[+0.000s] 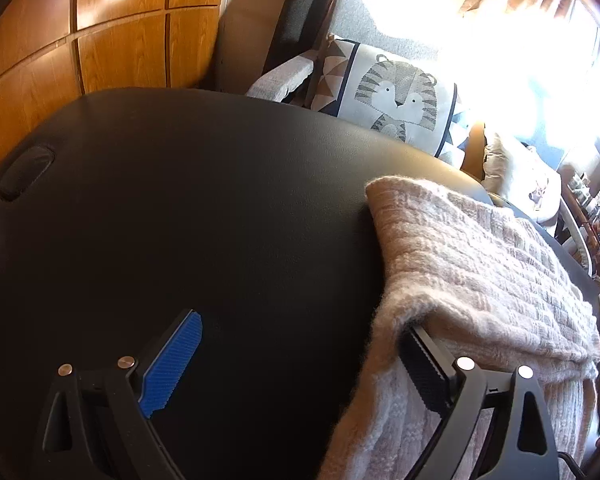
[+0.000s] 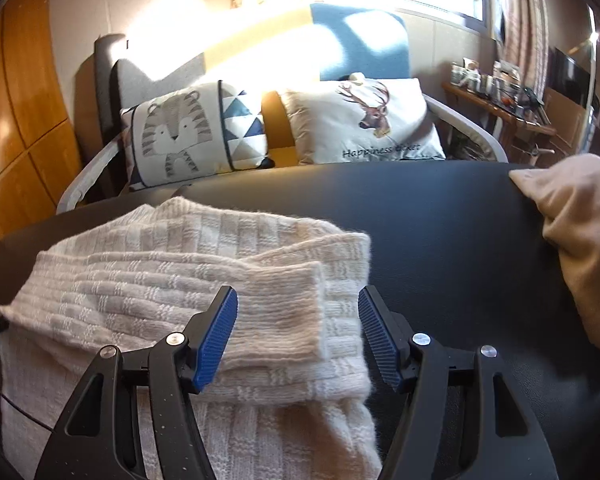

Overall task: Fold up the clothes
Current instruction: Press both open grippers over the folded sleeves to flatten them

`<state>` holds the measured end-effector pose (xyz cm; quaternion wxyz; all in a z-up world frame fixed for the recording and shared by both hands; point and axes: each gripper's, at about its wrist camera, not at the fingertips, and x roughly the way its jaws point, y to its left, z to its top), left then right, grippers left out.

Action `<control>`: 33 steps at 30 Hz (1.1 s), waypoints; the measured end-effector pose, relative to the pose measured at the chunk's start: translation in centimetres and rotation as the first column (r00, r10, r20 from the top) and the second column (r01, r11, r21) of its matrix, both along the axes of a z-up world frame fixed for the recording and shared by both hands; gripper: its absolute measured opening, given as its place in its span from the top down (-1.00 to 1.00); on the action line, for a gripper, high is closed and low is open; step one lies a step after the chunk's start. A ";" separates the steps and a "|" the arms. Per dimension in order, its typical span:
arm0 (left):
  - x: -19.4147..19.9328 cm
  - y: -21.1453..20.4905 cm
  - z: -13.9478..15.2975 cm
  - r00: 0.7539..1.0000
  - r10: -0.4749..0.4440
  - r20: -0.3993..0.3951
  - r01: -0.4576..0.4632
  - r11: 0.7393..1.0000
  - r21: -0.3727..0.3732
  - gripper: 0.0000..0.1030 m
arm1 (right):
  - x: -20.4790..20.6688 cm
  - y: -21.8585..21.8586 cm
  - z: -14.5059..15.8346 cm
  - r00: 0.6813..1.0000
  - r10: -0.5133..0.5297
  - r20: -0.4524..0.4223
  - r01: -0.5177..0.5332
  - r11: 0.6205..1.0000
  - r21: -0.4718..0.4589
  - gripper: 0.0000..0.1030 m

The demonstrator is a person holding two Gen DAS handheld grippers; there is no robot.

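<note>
1. You are partway through folding a cream knitted sweater (image 2: 204, 280) on a black padded table (image 2: 440, 216); judging by the layers, a sleeve (image 2: 276, 312) is already laid across the body and at least one more fold is left.
2. In the right wrist view, the sweater fills the picture from 6 o'clock round to 10 o'clock, with the sleeve cuff at the centre.
3. Your right gripper (image 2: 298, 336) is released, its blue pads spread wide. The cuff lies between the left pad and the gap, and the right pad hangs over the sweater's edge and the bare table. I cannot tell whether the pads touch the wool.
4. Your left gripper (image 1: 300, 364) is also wide apart and grasps nothing. One blue pad (image 1: 172, 364) sits over bare table at 7 o'clock, and the other finger (image 1: 428, 364) is tucked under a raised edge of the sweater at 5 o'clock (the wool drapes over its tip).
5. The next move probably calls for closing the left gripper on that edge, taking a matching hold with the right, then lifting both evenly so the loose knit does not sag or unfold.
6. A second beige garment (image 2: 580, 240) lies at 3 o'clock on the table, well apart from the sweater.
7. Beyond the table, at 12 o'clock, is a sofa with a tiger cushion (image 2: 180, 136) and a deer cushion (image 2: 364, 120).
</note>
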<state>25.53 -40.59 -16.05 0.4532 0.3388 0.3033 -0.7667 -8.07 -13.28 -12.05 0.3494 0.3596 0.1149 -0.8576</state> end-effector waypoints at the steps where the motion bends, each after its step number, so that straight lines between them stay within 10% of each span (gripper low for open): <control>1: -0.1 0.1 0.1 1.000 -0.008 0.009 0.008 1.000 -0.013 -0.89 | 0.2 -0.6 -0.5 1.000 0.025 -0.001 -0.025 1.000 0.018 -0.29; 11: 0.3 -0.8 -1.4 0.999 -0.031 0.033 0.030 0.998 0.049 -0.89 | -1.7 -0.6 -4.6 0.986 0.036 0.165 -0.044 0.998 0.046 -0.60; 21: 2.5 -1.4 2.6 0.997 0.064 -0.046 -0.064 0.998 0.005 -0.86 | -0.3 0.0 -0.6 0.999 0.001 0.048 0.000 1.000 -0.008 -0.60; 33: -14.3 1.8 0.7 0.963 -0.268 0.028 0.269 0.963 0.000 -0.86 | 1.3 -5.2 -4.6 0.982 0.179 0.068 -0.186 0.975 0.117 -0.64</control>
